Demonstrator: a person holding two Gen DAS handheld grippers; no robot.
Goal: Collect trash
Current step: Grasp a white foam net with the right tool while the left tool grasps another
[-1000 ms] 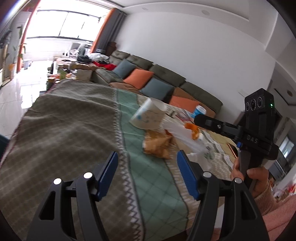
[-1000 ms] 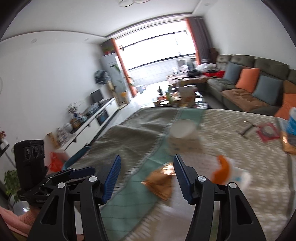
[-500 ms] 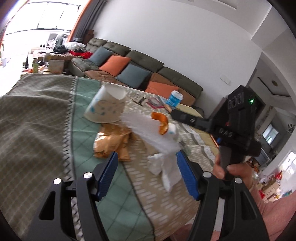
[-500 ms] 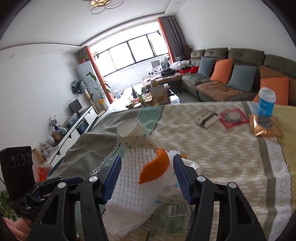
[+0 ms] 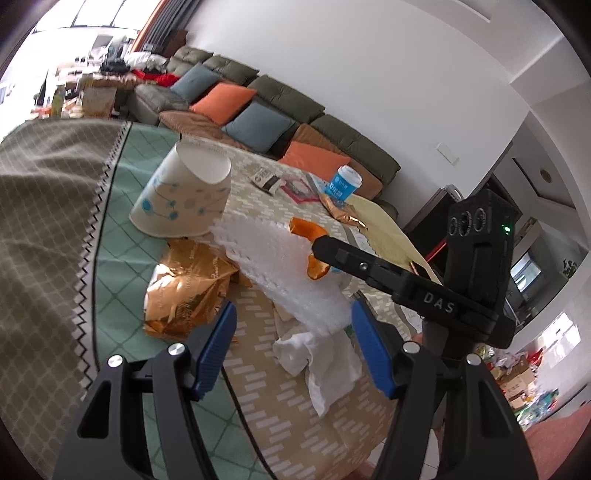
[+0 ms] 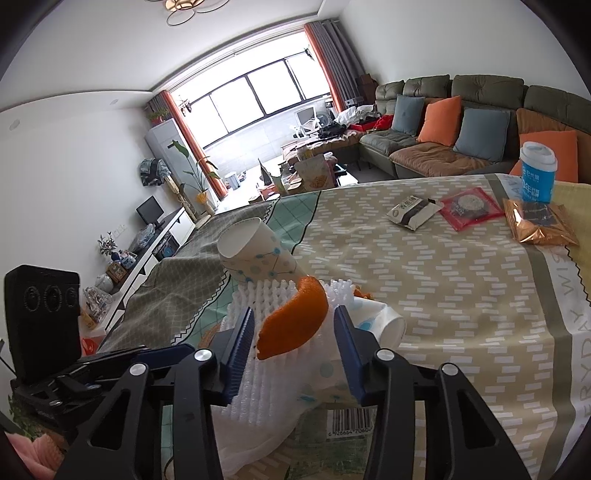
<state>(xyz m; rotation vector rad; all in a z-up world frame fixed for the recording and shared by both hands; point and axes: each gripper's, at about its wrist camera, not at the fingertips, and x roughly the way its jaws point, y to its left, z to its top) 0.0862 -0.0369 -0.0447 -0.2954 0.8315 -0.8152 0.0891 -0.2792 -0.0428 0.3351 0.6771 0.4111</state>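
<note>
The right gripper (image 6: 293,343) has just been closing around the orange peel (image 6: 295,321) on the white foam net (image 6: 255,306) – pads not yet touching. Squeeze only the peel. The left gripper (image 5: 291,345) hovers open, empty.

A long sectional sofa (image 6: 461,122) in olive and brown runs along the white wall (image 5: 369,74), set with orange cushions (image 6: 439,118) and grey-blue cushions (image 6: 482,129). A wide window (image 6: 258,92) with dark frames floods the room with daylight, flanked by orange-and-grey curtains (image 6: 332,51). A tall white cabinet (image 6: 166,147) stands by a leafy plant (image 6: 199,166). A low white TV unit (image 6: 162,240) carries a small monitor (image 6: 149,210). A ring lamp (image 6: 192,5) hangs from the white ceiling.
</note>
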